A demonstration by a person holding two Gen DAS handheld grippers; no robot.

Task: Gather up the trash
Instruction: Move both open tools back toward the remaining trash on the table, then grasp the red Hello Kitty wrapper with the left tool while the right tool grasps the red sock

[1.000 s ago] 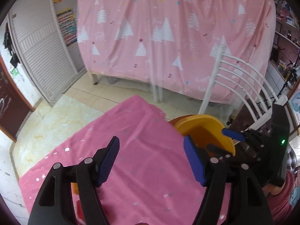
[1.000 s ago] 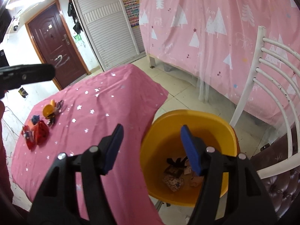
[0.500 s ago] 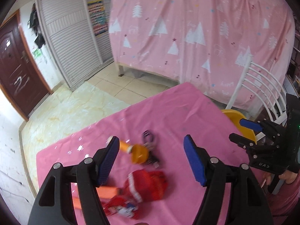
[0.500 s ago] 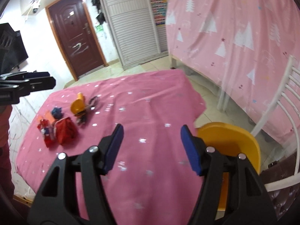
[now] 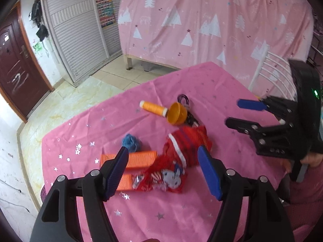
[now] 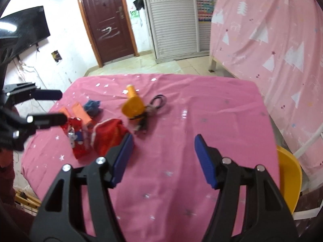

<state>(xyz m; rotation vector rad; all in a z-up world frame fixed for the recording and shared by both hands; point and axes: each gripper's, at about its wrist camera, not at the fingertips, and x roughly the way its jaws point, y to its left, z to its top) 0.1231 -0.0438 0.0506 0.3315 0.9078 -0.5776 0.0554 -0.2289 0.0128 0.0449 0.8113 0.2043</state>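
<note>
Crinkled red wrapper point(image 5: 161, 178) on pink tablecloth point(image 5: 161, 211)

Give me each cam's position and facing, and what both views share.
Left wrist: on the left gripper, angled down at the red cloth bag on the pink tablecloth; its own open fingers and the right gripper show.
Right wrist: on the right gripper, angled down across the table toward the brown door; its open fingers, the left gripper and the yellow bin show.
Shared: bag, orange thread spool, blue yarn.
</note>
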